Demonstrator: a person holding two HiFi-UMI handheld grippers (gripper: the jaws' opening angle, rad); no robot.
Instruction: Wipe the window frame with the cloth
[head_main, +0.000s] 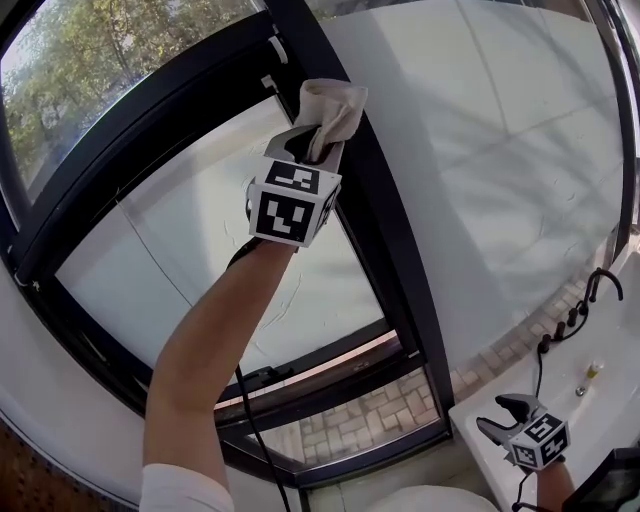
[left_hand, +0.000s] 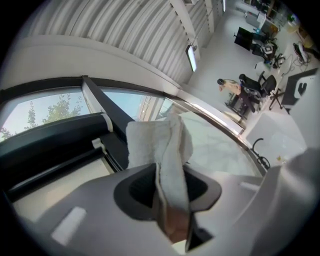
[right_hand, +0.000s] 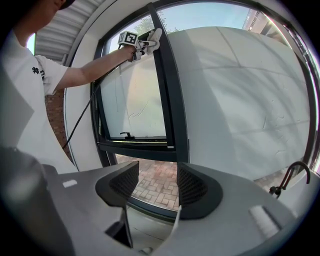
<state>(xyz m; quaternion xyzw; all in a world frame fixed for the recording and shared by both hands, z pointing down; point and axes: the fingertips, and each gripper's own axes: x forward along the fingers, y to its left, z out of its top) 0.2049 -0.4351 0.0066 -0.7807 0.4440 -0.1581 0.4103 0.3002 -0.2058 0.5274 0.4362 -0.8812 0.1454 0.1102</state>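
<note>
L gripper (head_main: 312, 150) fingers (left_hand: 134, 192) clamped on 1 white cloth (head_main: 330, 108). It's folded, sticks out past tips, sits up against dark upright of window frame (head_main: 385, 250), near top. R gripper (head_main: 503, 415) fingers (right_hand: 194, 187) spread apart, empty, low over white worktop (head_main: 610, 400). 2 grippers total.

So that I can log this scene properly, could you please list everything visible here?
cloth: one, white, at the frame's upright bar, high up.
window frame: one, black, across the middle.
faucet: one, black, far right.
counter: one, white, lower right.
brick paving: reddish, outside below the window.
trees: several, green, outside, upper left.
cable: one, black, beneath the left arm.
left arm: one, bare, reaching up.
left tongs: one, grey, shut on the cloth.
right tongs: one, grey, open and empty, over the counter.
</note>
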